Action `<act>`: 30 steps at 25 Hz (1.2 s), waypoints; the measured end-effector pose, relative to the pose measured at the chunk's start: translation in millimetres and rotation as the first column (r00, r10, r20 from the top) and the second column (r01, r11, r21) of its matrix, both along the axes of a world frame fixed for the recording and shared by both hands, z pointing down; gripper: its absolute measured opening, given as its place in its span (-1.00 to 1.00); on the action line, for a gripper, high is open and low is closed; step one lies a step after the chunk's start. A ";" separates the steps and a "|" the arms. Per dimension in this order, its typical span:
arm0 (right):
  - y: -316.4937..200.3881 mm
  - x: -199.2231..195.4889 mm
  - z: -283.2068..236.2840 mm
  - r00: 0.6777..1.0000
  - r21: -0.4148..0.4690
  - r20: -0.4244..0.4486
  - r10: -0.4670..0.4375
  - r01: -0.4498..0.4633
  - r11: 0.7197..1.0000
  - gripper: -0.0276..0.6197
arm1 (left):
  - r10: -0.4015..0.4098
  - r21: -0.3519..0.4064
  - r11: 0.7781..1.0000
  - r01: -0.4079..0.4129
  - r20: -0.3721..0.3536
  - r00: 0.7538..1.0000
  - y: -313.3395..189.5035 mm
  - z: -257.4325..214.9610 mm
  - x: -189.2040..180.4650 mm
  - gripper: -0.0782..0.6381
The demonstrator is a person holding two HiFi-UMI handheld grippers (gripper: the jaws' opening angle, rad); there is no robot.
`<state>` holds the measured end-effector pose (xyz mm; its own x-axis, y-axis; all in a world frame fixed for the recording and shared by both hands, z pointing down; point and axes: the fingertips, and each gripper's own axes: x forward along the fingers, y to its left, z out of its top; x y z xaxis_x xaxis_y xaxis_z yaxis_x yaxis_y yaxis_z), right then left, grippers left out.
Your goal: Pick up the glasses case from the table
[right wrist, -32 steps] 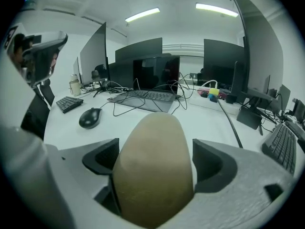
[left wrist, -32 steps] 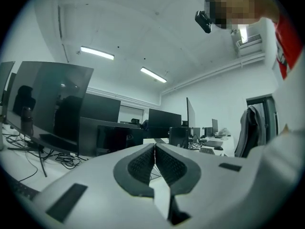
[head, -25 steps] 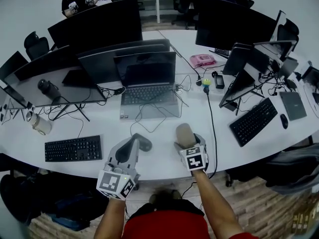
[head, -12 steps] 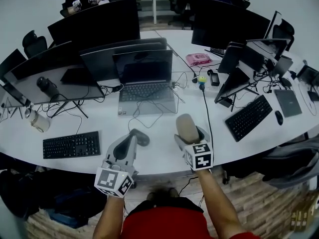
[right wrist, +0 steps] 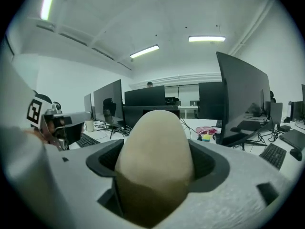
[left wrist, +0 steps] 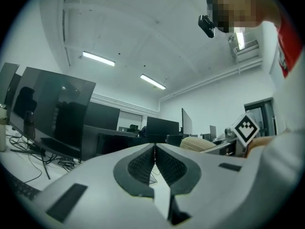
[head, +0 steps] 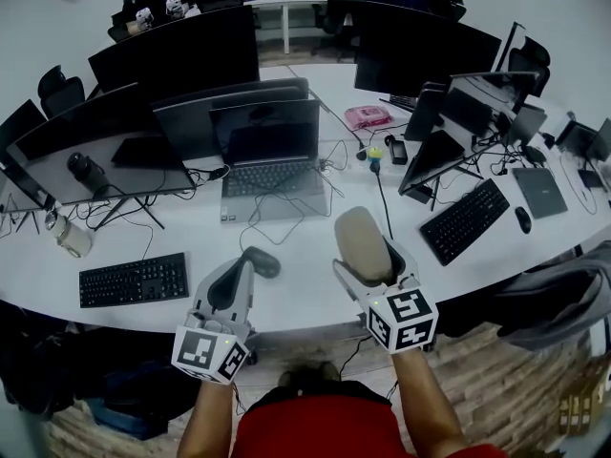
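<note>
The glasses case (head: 362,240) is a beige oval shell, held up in the air over the front of the white table (head: 305,284). My right gripper (head: 363,256) is shut on it, its jaws pressing both sides. In the right gripper view the glasses case (right wrist: 155,156) fills the space between the dark pads and sticks out past them. My left gripper (head: 250,263) hovers to the left of it over the table's front edge, pointing level. In the left gripper view my left gripper (left wrist: 155,157) has its pads together with nothing between them, and the case (left wrist: 204,143) shows to its right.
A laptop (head: 270,156) with loose cables sits straight ahead, behind it a row of dark monitors (head: 181,55). A black keyboard (head: 134,280) lies at the left, another keyboard (head: 464,219) at the right. A pink box (head: 368,115) and a mug (head: 73,238) stand on the table.
My right gripper has risen with the glasses case, which now looks larger and higher over the table. The left gripper has drifted slightly up and stays shut.
</note>
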<state>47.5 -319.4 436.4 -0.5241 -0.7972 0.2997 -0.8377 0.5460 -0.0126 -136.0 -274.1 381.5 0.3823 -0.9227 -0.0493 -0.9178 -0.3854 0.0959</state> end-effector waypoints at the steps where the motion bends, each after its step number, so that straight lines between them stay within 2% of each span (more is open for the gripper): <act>1: 5.1 0.7 -7.2 1.000 0.009 0.011 -0.004 0.004 1.000 0.33 | 0.002 0.008 1.000 -0.002 0.003 1.000 2.0 -3.5 1.4 -0.75; 6: 27.3 4.9 -33.2 0.997 0.038 0.074 -0.009 0.006 0.999 0.33 | 0.026 0.036 0.999 -0.026 0.011 1.000 9.8 -18.9 11.2 -0.75; 11: 39.2 9.8 -48.3 0.995 0.062 0.099 -0.010 0.004 0.998 0.32 | 0.053 0.051 0.997 -0.053 0.018 0.998 13.4 -26.4 23.7 -0.75; 30: 42.1 8.8 -48.1 0.996 0.079 0.088 -0.015 0.008 0.997 0.31 | 0.072 0.063 0.995 -0.072 0.015 0.997 12.3 -30.6 35.2 -0.75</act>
